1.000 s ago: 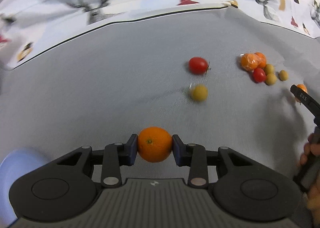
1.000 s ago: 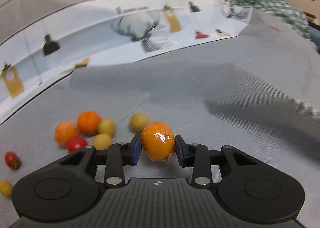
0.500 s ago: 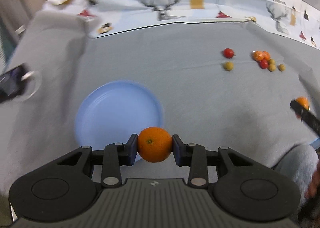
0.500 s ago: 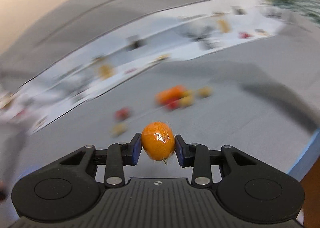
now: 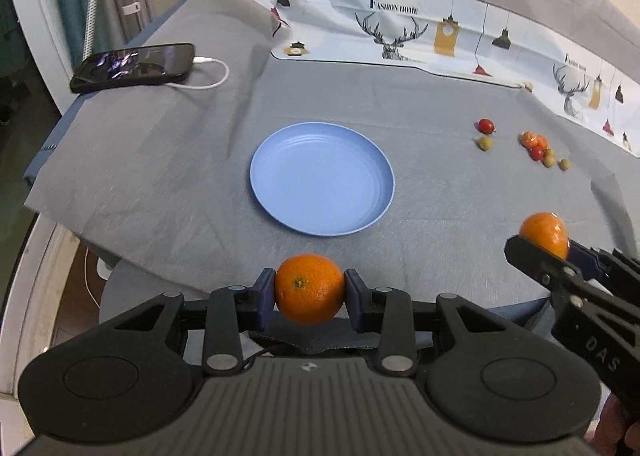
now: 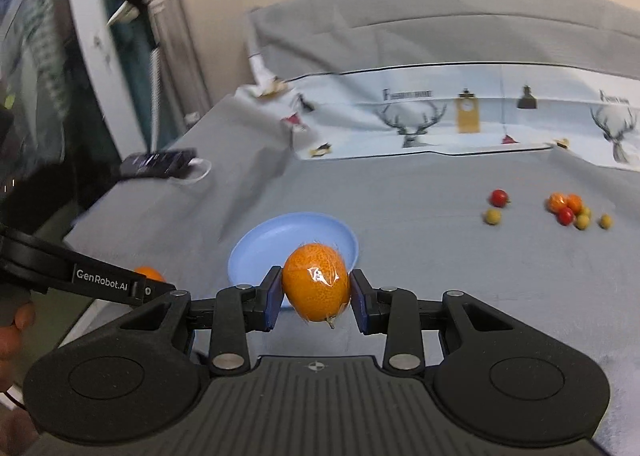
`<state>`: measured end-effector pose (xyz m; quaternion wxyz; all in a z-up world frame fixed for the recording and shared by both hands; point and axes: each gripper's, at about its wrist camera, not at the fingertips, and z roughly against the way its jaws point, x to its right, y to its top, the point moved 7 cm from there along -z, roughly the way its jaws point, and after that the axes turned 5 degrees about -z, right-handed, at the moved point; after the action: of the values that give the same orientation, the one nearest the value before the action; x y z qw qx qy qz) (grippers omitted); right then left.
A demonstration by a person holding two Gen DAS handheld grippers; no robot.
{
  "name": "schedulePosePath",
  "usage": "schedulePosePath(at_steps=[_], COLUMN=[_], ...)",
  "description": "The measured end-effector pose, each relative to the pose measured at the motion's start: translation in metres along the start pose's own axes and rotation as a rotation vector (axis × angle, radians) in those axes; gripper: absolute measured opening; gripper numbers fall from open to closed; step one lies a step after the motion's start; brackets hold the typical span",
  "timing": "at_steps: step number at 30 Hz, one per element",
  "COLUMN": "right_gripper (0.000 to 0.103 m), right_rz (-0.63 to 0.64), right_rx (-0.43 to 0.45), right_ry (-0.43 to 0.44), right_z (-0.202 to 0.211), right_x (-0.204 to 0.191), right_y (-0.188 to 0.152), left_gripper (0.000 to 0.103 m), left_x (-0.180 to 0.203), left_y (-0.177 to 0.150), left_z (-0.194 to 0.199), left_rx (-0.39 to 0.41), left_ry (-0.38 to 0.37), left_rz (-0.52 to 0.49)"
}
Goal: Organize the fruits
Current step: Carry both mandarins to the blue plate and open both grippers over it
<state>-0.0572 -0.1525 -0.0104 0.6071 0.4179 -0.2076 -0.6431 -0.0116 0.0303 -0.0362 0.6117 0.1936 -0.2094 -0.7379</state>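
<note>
left gripper (image 5: 309, 298): clamped on bare orange (image 5: 309, 289), held near side of blue plate (image 5: 280, 192) | right gripper (image 6: 316, 298): clamped on plastic-wrapped orange (image 6: 316, 282) | remaining small fruits (image 5: 538, 146): on grey cloth (image 5: 160, 160), well right of plate

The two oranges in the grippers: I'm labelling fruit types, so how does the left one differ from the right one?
The left gripper's orange has bare, matte, dimpled skin; the right gripper's orange is wrapped in shiny clear film with a twisted tail below. The left one looks round and shows its stem dimple to the camera; the right one looks more egg-shaped, standing taller than wide. Both are orange, clamped between blue pads, and held near the empty blue plate.
</note>
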Motion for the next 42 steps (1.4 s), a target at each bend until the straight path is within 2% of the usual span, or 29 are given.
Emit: schedulePosePath(at_steps=[8, 14, 29, 42], right_gripper=[0.037, 0.037, 0.037, 0.037], right_rz=[0.022, 0.043, 0.037, 0.068], right_rx=[-0.01, -0.021, -0.079, -0.093], right_ry=[-0.063, -0.08, -0.087, -0.117], right_z=[0.001, -0.006, -0.027, -0.049], right_x=[-0.015, -0.018, -0.013, -0.009], right_y=[0.004, 0.002, -0.001, -0.003], left_gripper=[0.04, 0.04, 0.04, 0.04], left_x=[-0.011, -0.011, -0.016, -0.015], left_y=[-0.008, -0.007, -0.002, 0.022], left_z=[0.006, 0.0, -0.022, -0.047], left_rx=[0.036, 0.027, -0.013, -0.014], left_ry=[-0.041, -0.06, -0.05, -0.036], left_rz=[0.016, 0.016, 0.021, 0.003])
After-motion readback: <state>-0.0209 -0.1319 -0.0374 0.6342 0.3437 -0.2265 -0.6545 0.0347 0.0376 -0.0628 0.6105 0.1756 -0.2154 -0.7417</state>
